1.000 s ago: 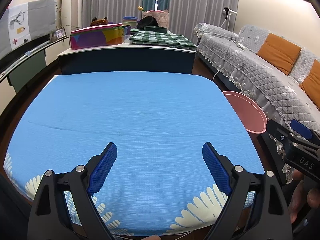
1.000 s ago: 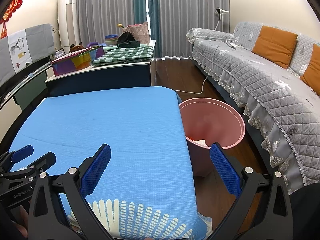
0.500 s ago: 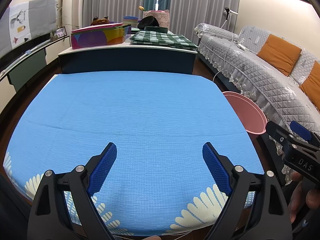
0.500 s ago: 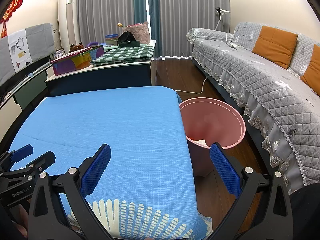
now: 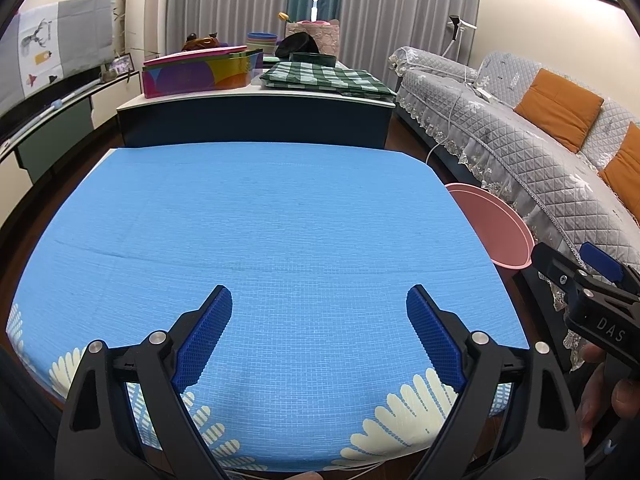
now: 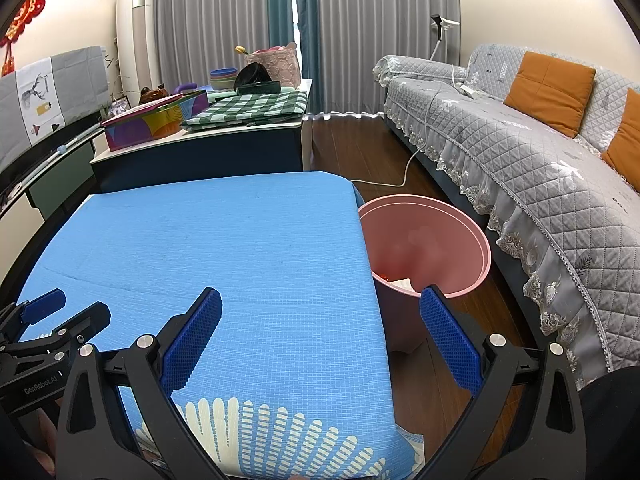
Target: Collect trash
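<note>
Over near edge of bench covered in blue woven cloth (image 5: 280, 240): left gripper (image 5: 319, 336) released, jaws wide, nothing between them. No loose trash visible on cloth in either view. Right gripper (image 6: 320, 332) likewise released and empty, hanging over bench's right edge. Round pink plastic bin (image 6: 472, 236) on floor just beside that edge; white and red scraps (image 6: 400, 281) lie inside. Judgement: collection looks near complete. Scan cloth and floor before closing; keep both grippers clear of bin rim.
</note>
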`<state>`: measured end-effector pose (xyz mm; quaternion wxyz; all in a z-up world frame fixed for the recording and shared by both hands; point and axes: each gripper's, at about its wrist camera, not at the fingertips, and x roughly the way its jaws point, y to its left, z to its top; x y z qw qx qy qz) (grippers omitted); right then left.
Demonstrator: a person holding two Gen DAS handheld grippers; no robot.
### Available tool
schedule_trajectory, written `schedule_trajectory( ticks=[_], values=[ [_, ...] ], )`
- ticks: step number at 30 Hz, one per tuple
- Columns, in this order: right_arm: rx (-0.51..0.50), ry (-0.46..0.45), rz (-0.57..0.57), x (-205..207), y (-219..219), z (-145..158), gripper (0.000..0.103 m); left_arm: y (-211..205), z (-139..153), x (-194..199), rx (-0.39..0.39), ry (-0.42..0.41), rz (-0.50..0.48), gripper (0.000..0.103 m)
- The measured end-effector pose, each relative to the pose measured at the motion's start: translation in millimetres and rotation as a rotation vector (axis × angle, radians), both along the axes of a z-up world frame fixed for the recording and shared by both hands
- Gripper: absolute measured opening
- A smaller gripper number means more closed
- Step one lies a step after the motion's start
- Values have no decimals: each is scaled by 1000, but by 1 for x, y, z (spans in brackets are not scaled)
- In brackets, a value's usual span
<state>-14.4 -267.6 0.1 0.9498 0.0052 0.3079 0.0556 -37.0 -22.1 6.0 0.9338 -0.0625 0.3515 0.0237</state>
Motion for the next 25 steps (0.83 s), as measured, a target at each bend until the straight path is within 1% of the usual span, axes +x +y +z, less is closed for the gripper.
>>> schedule_trajectory(
  ticks=[8, 14, 16, 25],
  values=[
    [0, 1, 0, 0, 0, 0, 98, 0, 0, 0, -3, 0, -4, 87],
    [-1, 3, 0, 0, 0, -1, 98, 1, 3, -1, 5, -26, 10, 87],
    [0, 3, 0, 0, -1, -1, 98, 1, 2, 1, -10, -18, 5, 87],
    [-1, 6, 0, 0, -1, -3, 98, 4, 2, 2, 5, -5, 15, 87]
  ],
)
